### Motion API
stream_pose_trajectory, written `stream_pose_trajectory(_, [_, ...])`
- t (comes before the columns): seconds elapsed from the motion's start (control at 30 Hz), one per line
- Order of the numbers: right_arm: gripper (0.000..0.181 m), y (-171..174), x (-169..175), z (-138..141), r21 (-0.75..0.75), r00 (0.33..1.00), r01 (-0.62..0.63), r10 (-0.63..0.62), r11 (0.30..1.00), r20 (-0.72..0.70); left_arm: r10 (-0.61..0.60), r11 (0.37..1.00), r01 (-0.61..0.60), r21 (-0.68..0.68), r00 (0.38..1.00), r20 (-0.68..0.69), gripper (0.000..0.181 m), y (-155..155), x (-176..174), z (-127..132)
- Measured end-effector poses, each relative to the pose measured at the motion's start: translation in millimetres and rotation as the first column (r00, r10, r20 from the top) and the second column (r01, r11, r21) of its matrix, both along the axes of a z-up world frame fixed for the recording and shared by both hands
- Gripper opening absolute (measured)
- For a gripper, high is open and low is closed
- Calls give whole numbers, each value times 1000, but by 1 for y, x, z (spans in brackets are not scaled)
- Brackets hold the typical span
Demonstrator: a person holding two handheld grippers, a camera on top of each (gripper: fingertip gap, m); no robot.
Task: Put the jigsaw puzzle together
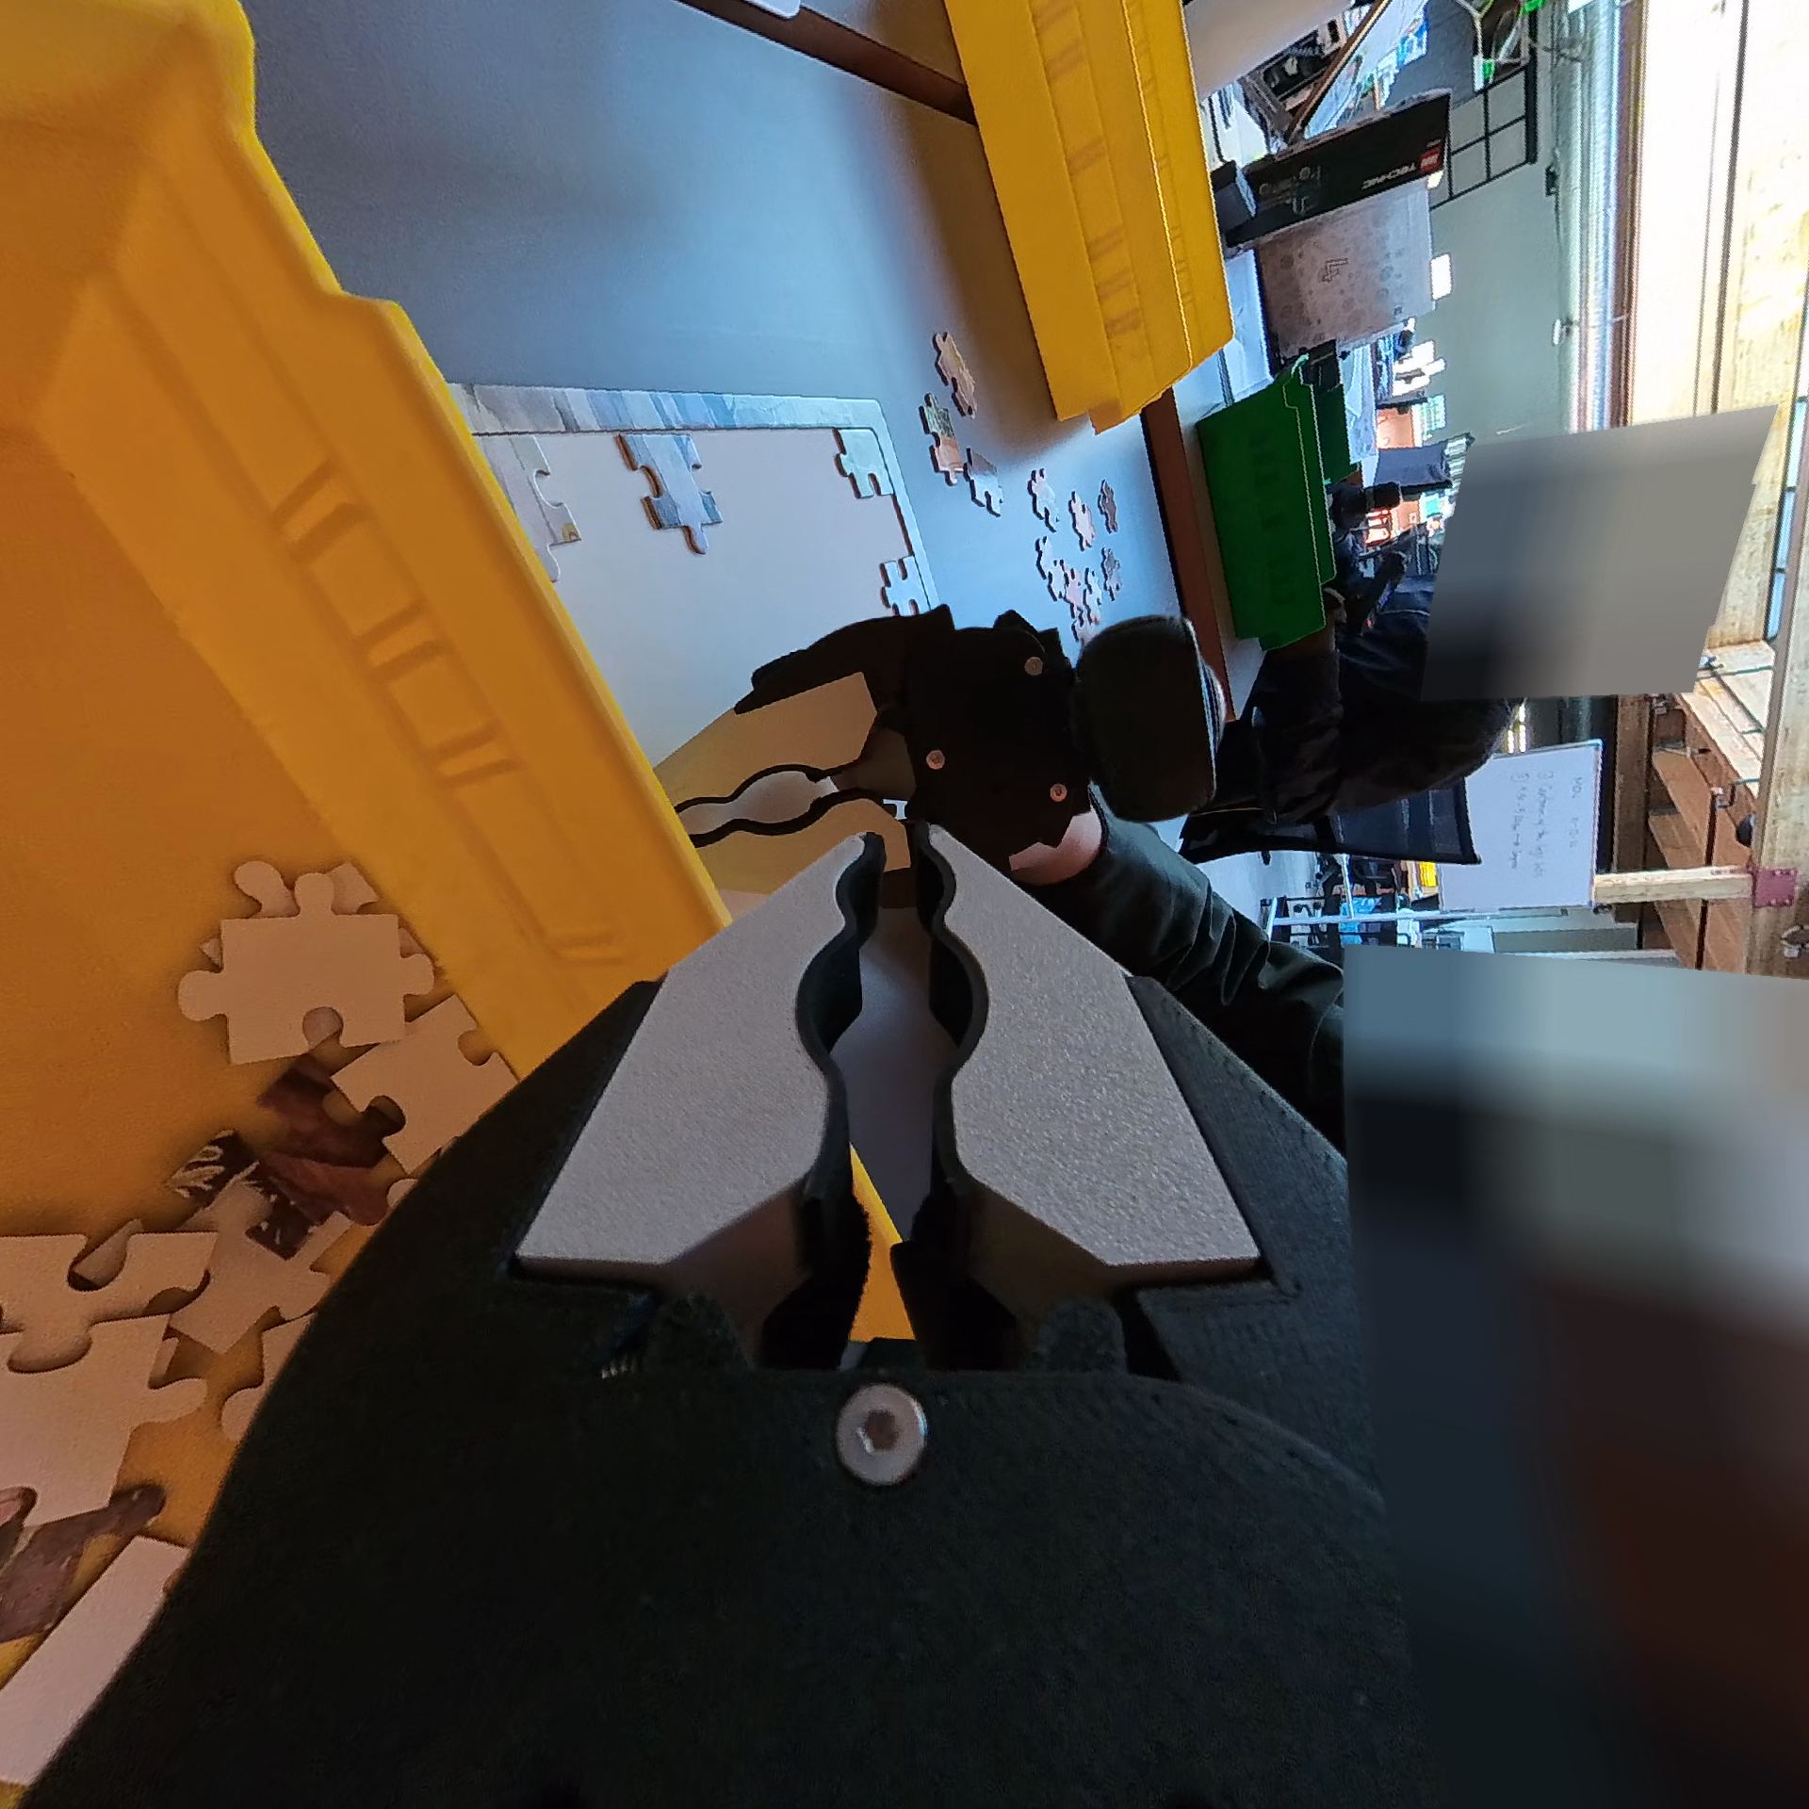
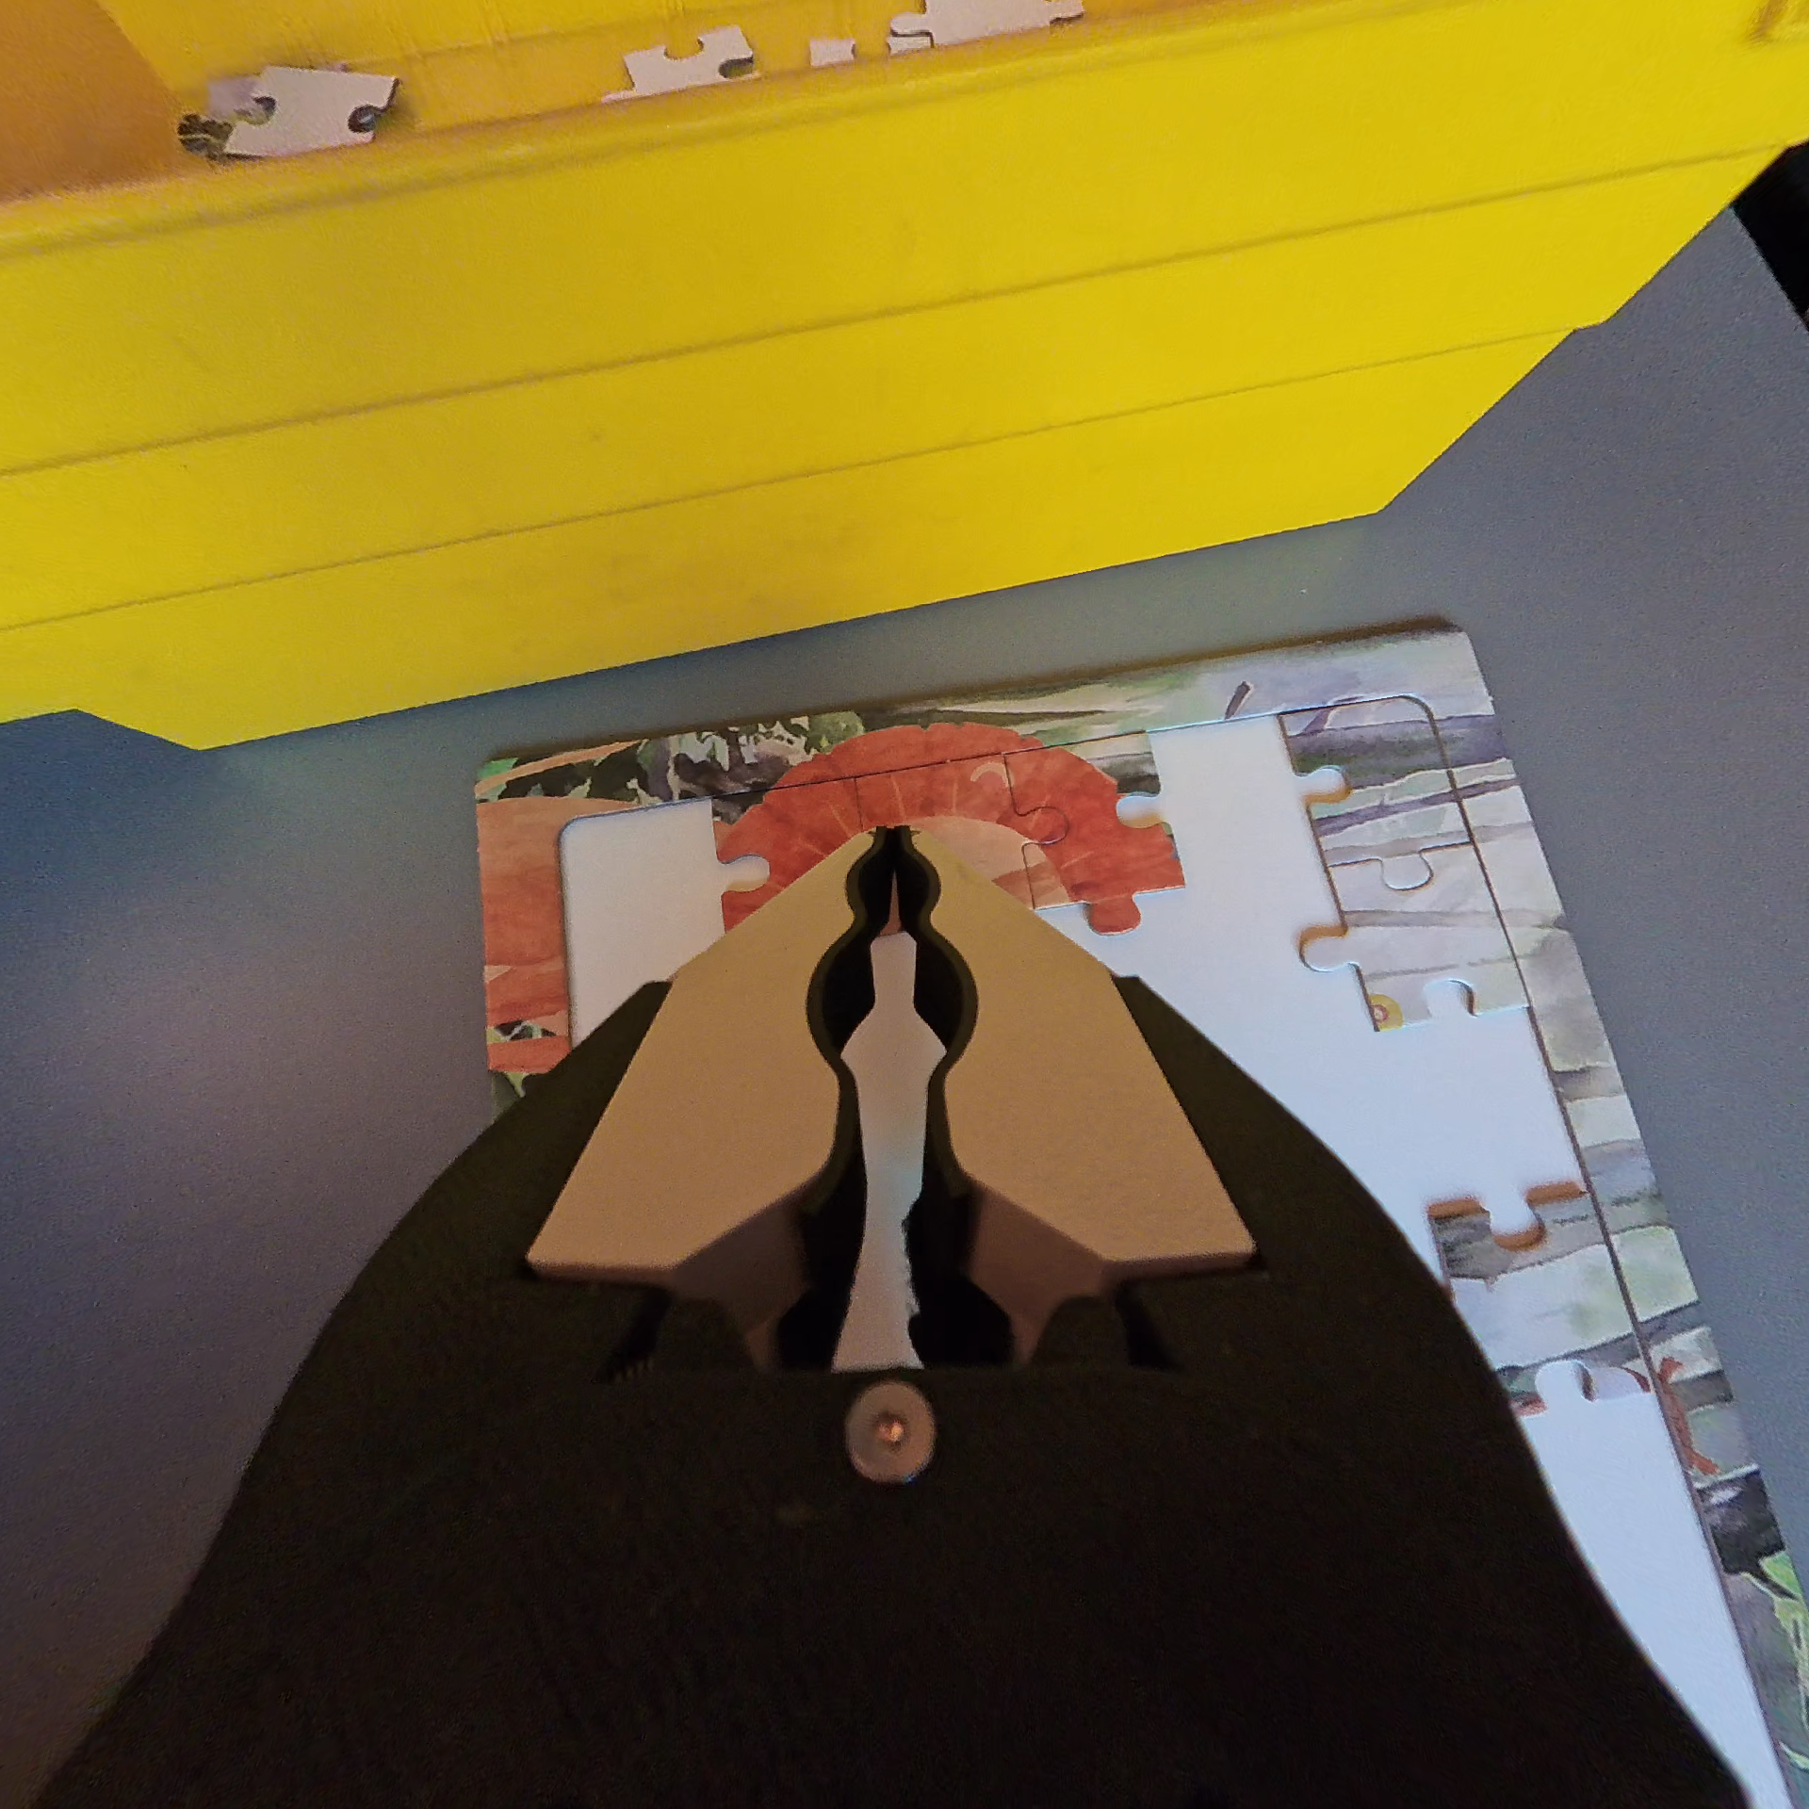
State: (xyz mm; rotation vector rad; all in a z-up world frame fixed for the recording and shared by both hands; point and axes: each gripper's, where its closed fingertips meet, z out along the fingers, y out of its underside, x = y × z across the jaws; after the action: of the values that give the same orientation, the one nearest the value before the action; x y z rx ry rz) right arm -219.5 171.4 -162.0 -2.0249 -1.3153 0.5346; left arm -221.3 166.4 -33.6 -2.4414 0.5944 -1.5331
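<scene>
Your right gripper (image 2: 893, 832) has its tips pressed together with nothing between them, poised over the orange pieces (image 2: 940, 812) seated along the far edge of the puzzle tray (image 2: 1224, 1028) on the grey table (image 2: 245, 979). Your left gripper (image 1: 896, 842) is nearly closed and empty beside the yellow bin (image 1: 323, 548), which holds loose pieces (image 1: 303, 979). Farther off, more scattered pieces (image 1: 1072, 548) lie on the table beyond the tray.

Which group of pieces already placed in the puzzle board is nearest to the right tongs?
The orange arch-shaped group at the board's far edge: the shut right tongs point at it. The grey-green pieces sit along the right edge.
</scene>
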Motion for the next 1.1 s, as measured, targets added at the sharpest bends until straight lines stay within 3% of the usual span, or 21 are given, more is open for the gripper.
stream_pose_trajectory(0.23, [1, 19, 2, 21, 67, 993, 88, -83, 994, -87, 17, 1000, -17, 6, 1000, 5, 4, 2, -3, 2])
stream_pose_trajectory(0.4, [2, 36, 5, 13, -64, 974, 190, -196, 980, -114, 31, 1000, -31, 6, 1000, -1, 4, 4, -5, 1])
stream_pose_trajectory(0.5, [1, 34, 5, -1, -53, 985, 168, -170, 984, -43, 25, 1000, -25, 5, 1000, -5, 4, 3, -4, 0])
stream_pose_trajectory(0.7, [0, 36, -1, 13, -3, 983, 153, -152, 988, -98, 21, 1000, -21, 2, 1000, -9, 4, 3, -3, -1])
stream_pose_trajectory(0.87, [0, 28, -2, -1, 12, 994, 109, -109, 994, -21, 23, 1000, -23, 3, 1000, -7, 4, 3, -3, 0])
stream_pose_trajectory(1.1, [0, 35, 7, 9, 21, 989, 142, -141, 990, -51, 26, 1000, -26, 2, 1000, -3, 4, 3, -4, 0])
